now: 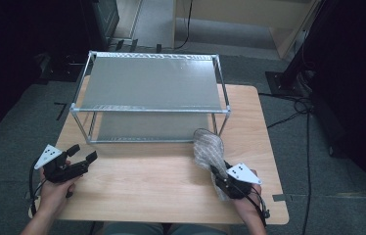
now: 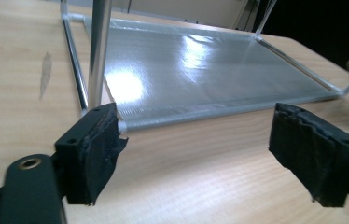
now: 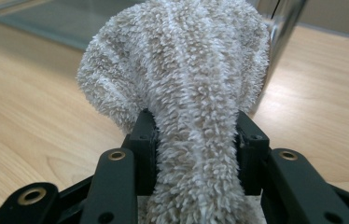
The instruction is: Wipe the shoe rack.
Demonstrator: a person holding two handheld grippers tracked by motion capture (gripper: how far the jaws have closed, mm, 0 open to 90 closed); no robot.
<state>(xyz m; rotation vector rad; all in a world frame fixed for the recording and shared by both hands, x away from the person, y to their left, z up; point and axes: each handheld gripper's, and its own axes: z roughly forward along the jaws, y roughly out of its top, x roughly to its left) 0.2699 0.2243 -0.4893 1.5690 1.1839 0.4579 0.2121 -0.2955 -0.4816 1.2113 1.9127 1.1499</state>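
Observation:
A fluffy off-white towel (image 1: 207, 147) stands bunched up on the wooden table (image 1: 147, 181), just in front of the right front leg of a two-level metal rack (image 1: 151, 83). My right gripper (image 1: 216, 170) is shut on the towel's lower part; in the right gripper view the black jaws (image 3: 193, 126) squeeze the towel (image 3: 177, 60) from both sides. My left gripper (image 1: 84, 152) hovers at the table's left edge, open and holding nothing. In the left gripper view its jaws (image 2: 196, 112) stand wide apart, facing the rack's lower shelf (image 2: 200, 65).
The rack takes up the far half of the table, with a thin post (image 3: 282, 28) right behind the towel. Bare wood lies between the two grippers. Cables trail over the grey floor (image 1: 298, 112) to the right of the table.

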